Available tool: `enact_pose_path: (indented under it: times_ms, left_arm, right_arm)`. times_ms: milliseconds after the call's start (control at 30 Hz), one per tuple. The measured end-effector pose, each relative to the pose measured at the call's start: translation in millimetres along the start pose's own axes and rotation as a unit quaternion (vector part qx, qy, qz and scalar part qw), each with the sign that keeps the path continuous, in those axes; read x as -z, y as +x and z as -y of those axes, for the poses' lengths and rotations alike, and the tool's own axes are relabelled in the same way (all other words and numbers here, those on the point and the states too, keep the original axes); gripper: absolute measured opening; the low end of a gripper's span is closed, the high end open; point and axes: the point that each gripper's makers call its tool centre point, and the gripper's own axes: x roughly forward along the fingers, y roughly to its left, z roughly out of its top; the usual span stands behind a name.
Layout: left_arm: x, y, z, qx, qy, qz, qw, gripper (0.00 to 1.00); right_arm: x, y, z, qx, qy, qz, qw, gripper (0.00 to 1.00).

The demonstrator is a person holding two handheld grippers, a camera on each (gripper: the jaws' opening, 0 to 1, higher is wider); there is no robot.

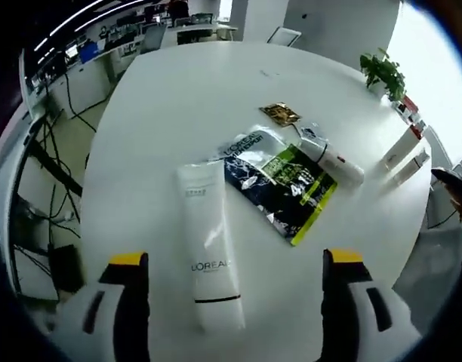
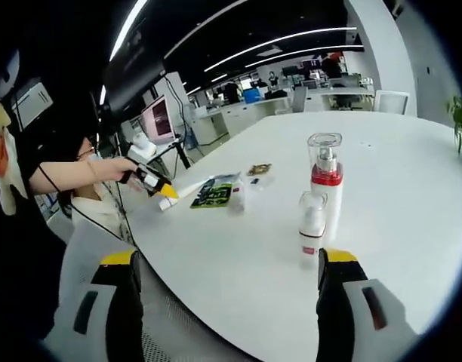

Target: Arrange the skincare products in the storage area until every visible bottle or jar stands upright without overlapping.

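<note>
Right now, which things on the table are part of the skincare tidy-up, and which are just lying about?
Job items:
white L'Oreal tube, lying flat
small white tube with red band, lying flat
two pump bottles, upright
two white boxes near the far edge, possibly

Lying about:
dark and green sachet pack
small gold packet
potted plant

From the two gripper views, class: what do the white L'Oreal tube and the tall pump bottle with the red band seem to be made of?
The white tube looks like soft, glossy plastic: light glints along its body and its far end is crimped flat. The pump bottle looks like hard white plastic with a red band under a clear, see-through cap; whether that cap is plastic or glass can't be told.
</note>
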Motion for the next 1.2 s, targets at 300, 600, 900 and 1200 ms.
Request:
enact_pose_path:
  times_ms: [300, 600, 900, 1200]
  left_arm:
    - [3.3, 10.5, -9.6, -0.014, 0.003, -0.028, 0.9995, 0.79]
    - [3.6, 25.1, -19.3, -0.025, -0.002, -0.046, 0.9986, 0.7]
    - [7.5, 23.4, -20.3, -0.034, -0.014, -0.059, 0.9975, 0.65]
    - [4.2, 29.9, -26.0, -0.044, -0.008, -0.063, 0.997, 0.59]
  right_arm:
    - [-2.1, 8.2, -7.9, -0.012, -0.002, -0.005, 0.9999, 0.97]
    - [-5.2, 16.0, -13.4, -0.023, -0.008, -0.013, 0.9996, 0.97]
    - [-2.9, 12.4, -13.5, -0.026, -0.016, -0.026, 0.9992, 0.97]
    - [-7.0, 15.8, -16.6, -0.026, -0.023, -0.034, 0.9988, 0.96]
